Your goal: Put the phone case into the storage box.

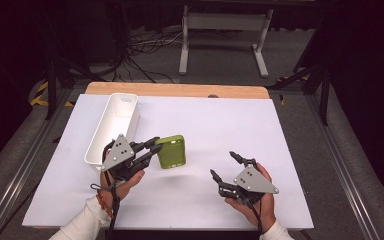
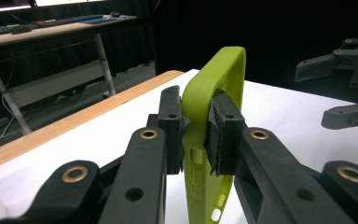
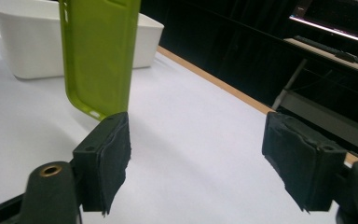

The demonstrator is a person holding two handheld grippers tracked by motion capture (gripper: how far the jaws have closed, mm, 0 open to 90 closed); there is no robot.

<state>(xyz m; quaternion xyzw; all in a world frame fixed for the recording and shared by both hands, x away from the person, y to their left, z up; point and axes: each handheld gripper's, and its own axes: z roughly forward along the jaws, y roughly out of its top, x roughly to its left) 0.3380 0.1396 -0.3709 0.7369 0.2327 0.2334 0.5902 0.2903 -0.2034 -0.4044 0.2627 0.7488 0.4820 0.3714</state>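
A lime-green phone case (image 1: 172, 151) is held off the white table, left of centre. My left gripper (image 1: 154, 148) is shut on its near edge; in the left gripper view the two pads clamp the case's rim (image 2: 200, 116) from both sides. The case hangs upright at the top left of the right gripper view (image 3: 98, 51). My right gripper (image 1: 224, 165) is lower right of the case, apart from it, its jaws wide open with nothing between them; the pads (image 3: 109, 156) stand far apart over bare table.
A long white bin (image 1: 112, 127) lies at the table's left, just behind my left hand, also seen as the white bin (image 3: 23, 42). A wooden strip (image 1: 177, 90) borders the far table edge. A grey stand (image 1: 225, 35) is on the floor beyond.
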